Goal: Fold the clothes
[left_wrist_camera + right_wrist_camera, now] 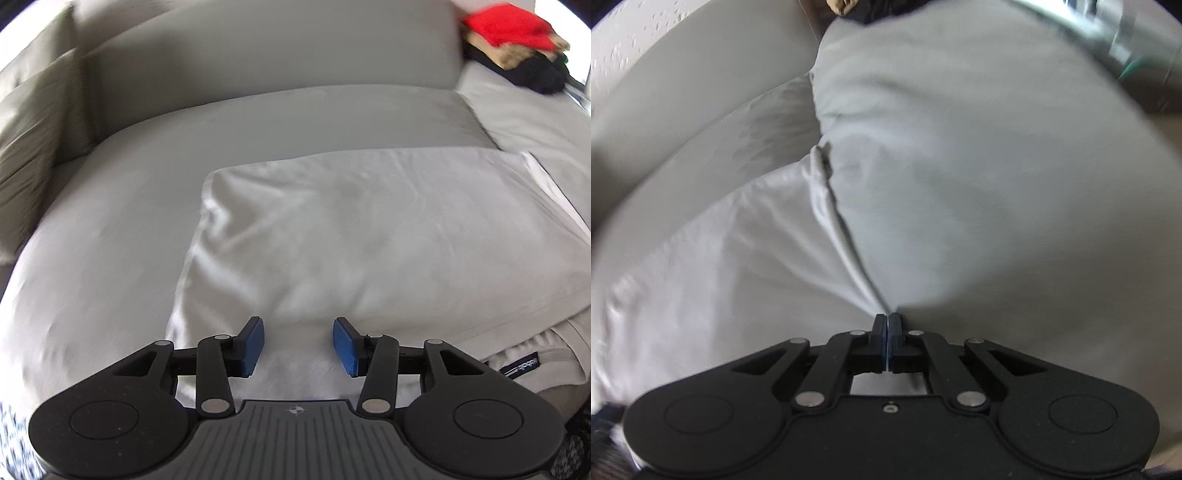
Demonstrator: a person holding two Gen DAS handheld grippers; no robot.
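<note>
Two blue-padded fingers [255,345] of the left gripper [298,345] stand spread above the near edge of a white garment [351,236], nothing between them, low in the left wrist view. On the right gripper [887,325], both fingers are pressed together and pinch a thin ridge of the same white garment [720,266], which rises as a taut fold from the fingertips toward the middle of the right wrist view. One garment is being worked; it lies spread across the seat of a grey sofa [110,229], filling the centre and right of the left wrist view, with a crisp folded edge at its left side. One back cushion [266,51] stands behind it across the top of the frame. A single pile of other clothes [517,48], red on top with tan and black beneath, sits in the upper right corner. One dark label [519,369] shows at lower right on another pale fabric
</note>
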